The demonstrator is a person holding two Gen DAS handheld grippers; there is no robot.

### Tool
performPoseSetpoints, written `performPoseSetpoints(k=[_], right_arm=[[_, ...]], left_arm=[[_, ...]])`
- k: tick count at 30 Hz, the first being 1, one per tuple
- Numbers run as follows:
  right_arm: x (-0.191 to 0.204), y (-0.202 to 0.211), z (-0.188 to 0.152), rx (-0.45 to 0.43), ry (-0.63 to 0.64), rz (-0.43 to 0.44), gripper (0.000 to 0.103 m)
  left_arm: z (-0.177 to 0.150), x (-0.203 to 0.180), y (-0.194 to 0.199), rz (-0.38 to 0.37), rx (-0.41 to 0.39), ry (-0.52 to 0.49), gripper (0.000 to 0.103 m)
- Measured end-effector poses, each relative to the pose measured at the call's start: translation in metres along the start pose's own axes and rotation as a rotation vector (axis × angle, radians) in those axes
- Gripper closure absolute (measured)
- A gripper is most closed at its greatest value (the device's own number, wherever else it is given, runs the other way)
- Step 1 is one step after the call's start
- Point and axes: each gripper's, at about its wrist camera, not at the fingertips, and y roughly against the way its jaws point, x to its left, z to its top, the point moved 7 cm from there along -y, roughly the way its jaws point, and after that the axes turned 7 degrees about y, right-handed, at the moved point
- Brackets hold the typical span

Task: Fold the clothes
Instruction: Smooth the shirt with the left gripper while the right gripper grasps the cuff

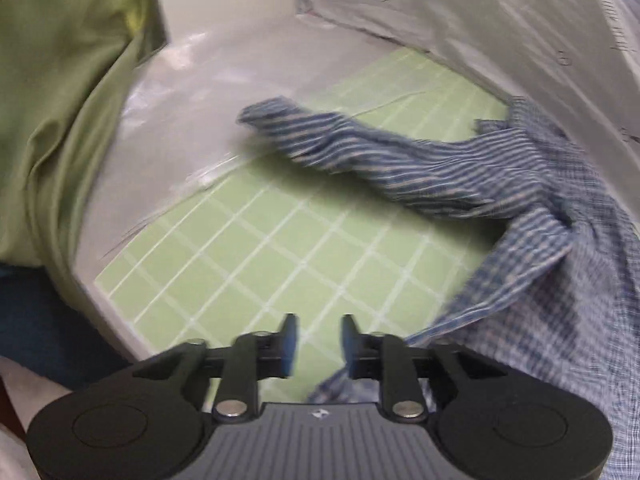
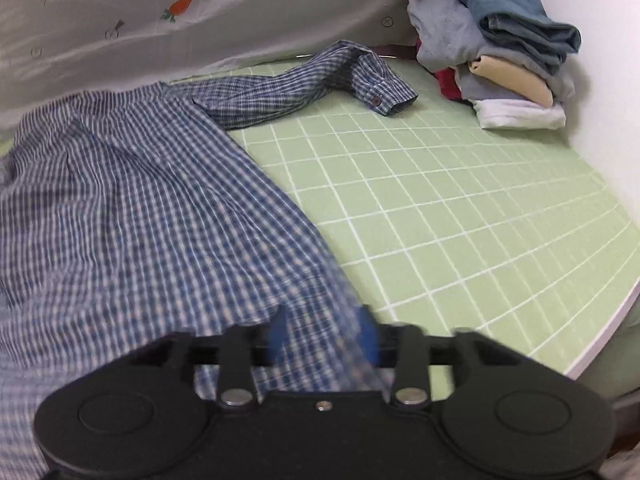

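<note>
On the green mat (image 2: 460, 200), right tool (image 2: 324, 336) straddles checked shirt (image 2: 120, 200).

The shirt (image 2: 132, 200) is thin woven cotton-like cloth, finely checked and softly creased. Under it the mat (image 2: 460, 208) looks smooth and matt, with printed lines. The right gripper (image 2: 322, 338) is matt black plastic with shiny metal pins. At the mat's far right corner, the pile of clothes (image 2: 500, 48) shows soft knit and heavier denim-like cloth.
</note>
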Motion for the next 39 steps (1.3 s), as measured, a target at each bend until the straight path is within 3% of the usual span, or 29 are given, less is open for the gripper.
performPoseSetpoints(k=[1, 3, 5, 9, 13, 22, 27, 32, 36, 39], right_arm=[[0.002, -0.001, 0.004, -0.002, 0.006, -0.003, 0.051], [0.008, -0.005, 0.012, -0.003, 0.019, -0.001, 0.046], [0.013, -0.006, 0.020, -0.017, 0.017, 0.012, 0.041], [0.021, -0.007, 0.031, -0.039, 0.026, 0.042, 0.032], [0.019, -0.016, 0.042, -0.039, 0.048, 0.055, 0.029], [-0.035, -0.061, 0.077, -0.022, -0.076, 0.018, 0.027], [-0.061, -0.100, 0.106, -0.011, -0.170, 0.000, 0.027], [-0.083, -0.137, 0.137, -0.009, -0.250, -0.016, 0.027], [-0.105, -0.154, 0.150, -0.045, -0.250, -0.042, 0.024], [-0.128, -0.173, 0.152, -0.040, -0.321, -0.043, 0.023]], left_arm=[[0.001, -0.011, 0.000, -0.019, -0.003, -0.020, 0.070], [0.003, -0.034, 0.001, -0.058, -0.009, -0.058, 0.053], [0.003, -0.059, 0.001, -0.091, -0.012, -0.091, 0.047], [-0.002, -0.108, -0.003, -0.155, -0.004, -0.171, 0.043], [-0.012, -0.153, -0.014, -0.217, 0.036, -0.251, 0.039], [-0.011, -0.241, -0.051, -0.306, 0.107, -0.313, 0.035], [0.010, -0.269, -0.085, -0.259, 0.116, -0.278, 0.033], [0.020, -0.273, -0.108, -0.179, 0.172, -0.209, 0.033], [0.012, -0.273, -0.114, -0.127, 0.185, -0.235, 0.027], [0.004, -0.273, -0.123, -0.081, 0.224, -0.265, 0.027]])
